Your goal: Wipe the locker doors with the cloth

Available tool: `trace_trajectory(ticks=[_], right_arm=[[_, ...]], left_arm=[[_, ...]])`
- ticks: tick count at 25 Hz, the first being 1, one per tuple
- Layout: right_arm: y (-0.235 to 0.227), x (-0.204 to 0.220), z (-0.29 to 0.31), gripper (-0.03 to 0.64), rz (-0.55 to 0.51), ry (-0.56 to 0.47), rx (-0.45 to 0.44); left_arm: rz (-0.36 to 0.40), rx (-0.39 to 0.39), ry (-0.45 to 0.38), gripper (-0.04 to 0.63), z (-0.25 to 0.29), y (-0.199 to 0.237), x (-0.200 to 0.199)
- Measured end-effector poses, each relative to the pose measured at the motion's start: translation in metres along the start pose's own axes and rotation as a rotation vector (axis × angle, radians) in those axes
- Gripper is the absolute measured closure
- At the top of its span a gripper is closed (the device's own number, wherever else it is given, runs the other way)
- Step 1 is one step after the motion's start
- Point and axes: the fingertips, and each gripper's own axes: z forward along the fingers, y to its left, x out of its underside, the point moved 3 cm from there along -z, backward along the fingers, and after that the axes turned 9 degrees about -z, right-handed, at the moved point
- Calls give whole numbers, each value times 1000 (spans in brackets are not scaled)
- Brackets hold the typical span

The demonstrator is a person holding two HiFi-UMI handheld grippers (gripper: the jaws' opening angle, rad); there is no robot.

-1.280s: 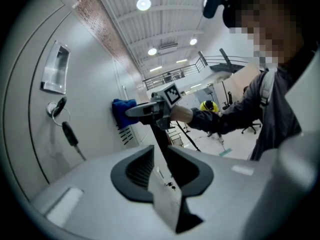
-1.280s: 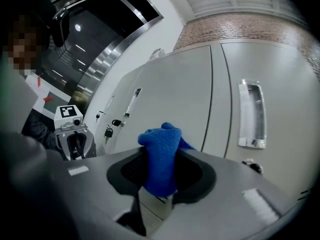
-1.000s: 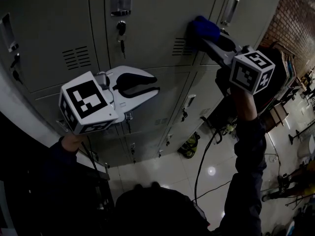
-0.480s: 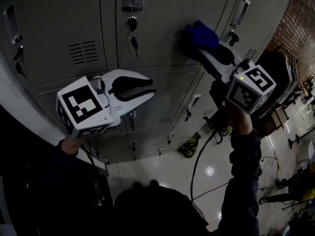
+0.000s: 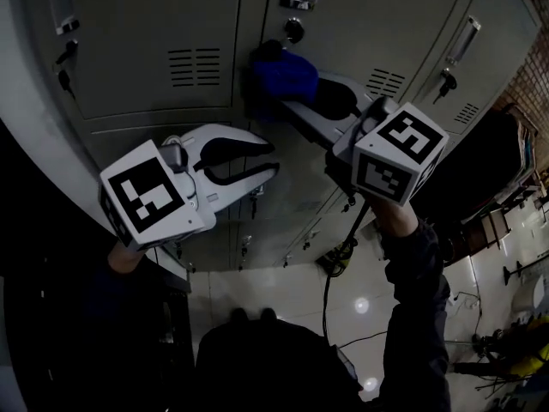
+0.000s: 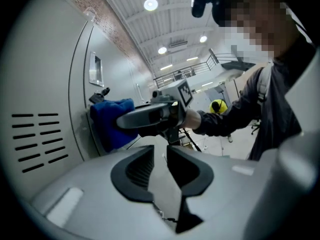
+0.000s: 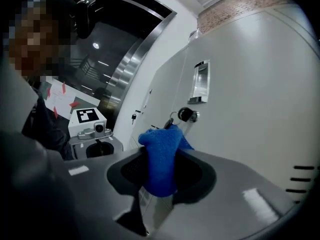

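the right gripper (image 7: 159,170) is clamped on a blue cloth (image 7: 162,156), its two dark pads closed onto a bunched fold that sticks out past the jaw tips. in the head view the cloth (image 5: 287,75) looks pressed flat against a grey locker door (image 5: 377,11), right at the seam between two doors and just below a round lock (image 5: 294,30) with a key in it. the right gripper view shows that lock (image 7: 186,115) only a little beyond the cloth, with a recessed handle (image 7: 201,81) above it on the same door. a set of vent slots (image 5: 196,67) sits just to the left of the cloth on the neighbouring door. the left gripper (image 5: 271,160) hangs lower down, clear of the doors, with its jaws a little apart and nothing between them; from its own view the cloth (image 6: 107,121) shows against the door face. the main risk i'd judge from here is the key: a stroke upward could drag the loose fold over it and snag, pulling the cloth out of the pads or twisting the key. pressing too hard could also push the fold aside and let the hard jaw tips scrape the paint. the vent slots could catch the fabric on a sideways pass.
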Motion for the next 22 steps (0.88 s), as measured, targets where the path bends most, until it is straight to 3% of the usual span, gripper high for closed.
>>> trace_trajectory(ticks=[9, 22], right_arm=[[-12, -5, 10, 494, 25, 16, -11], [-63, 26, -70, 494, 51, 78, 171]], left_arm=[[18, -17, -1, 538, -10, -5, 3], [44, 96, -24, 540, 38, -10, -11]])
